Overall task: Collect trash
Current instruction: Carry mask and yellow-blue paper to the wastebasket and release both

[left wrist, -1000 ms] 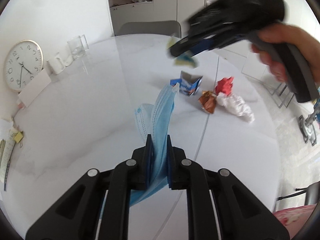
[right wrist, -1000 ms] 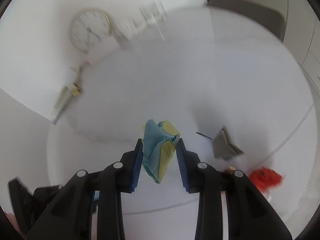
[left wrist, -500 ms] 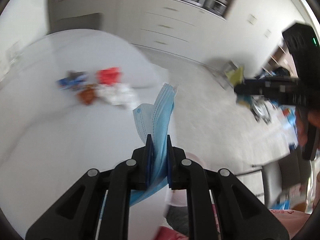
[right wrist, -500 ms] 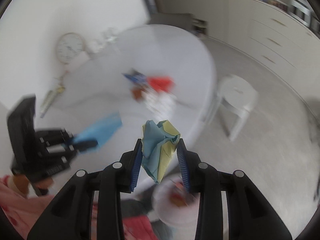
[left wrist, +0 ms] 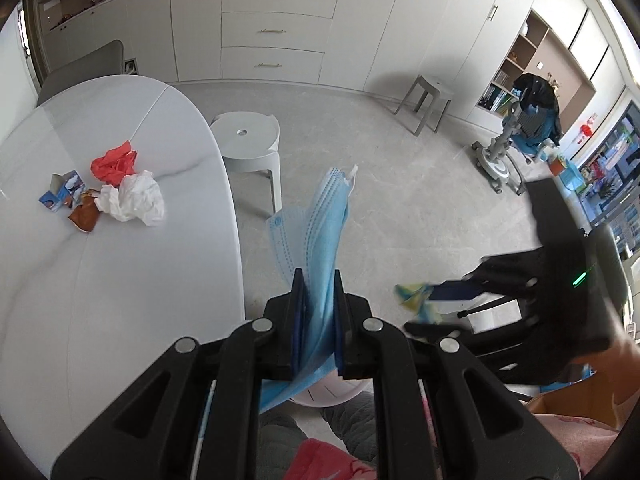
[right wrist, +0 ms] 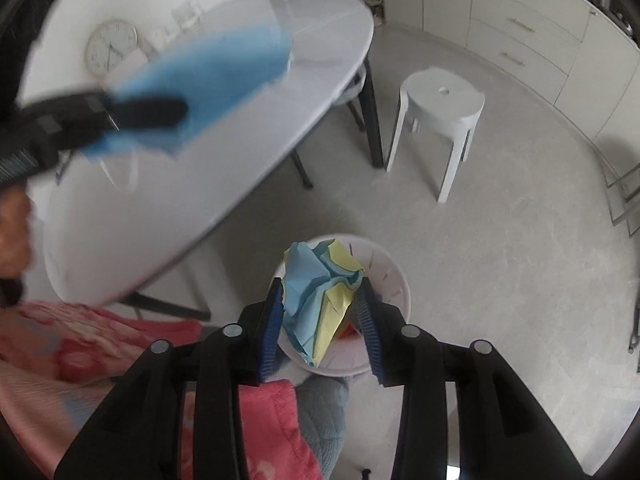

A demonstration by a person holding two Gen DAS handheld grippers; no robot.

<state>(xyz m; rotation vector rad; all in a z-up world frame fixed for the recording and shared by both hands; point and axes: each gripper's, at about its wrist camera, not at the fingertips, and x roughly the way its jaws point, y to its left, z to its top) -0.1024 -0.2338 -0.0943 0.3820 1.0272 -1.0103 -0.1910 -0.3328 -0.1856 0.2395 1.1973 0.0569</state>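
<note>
Blue face mask [left wrist: 316,240] pinched in left claw [left wrist: 317,312], crumpled paper [right wrist: 320,296] clamped in right claw [right wrist: 322,320]; both swung off surface [left wrist: 120,240], right probably over white bin [right wrist: 388,280], release next.

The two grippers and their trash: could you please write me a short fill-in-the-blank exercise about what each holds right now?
1. The left gripper is shut on a blue ____.
2. The right gripper holds crumpled blue and ____ paper.
3. That paper hangs above a white ____.
4. Beside the white wad on the table lies a crumpled ____ paper.

Missing words: mask; yellow; bin; red
</note>
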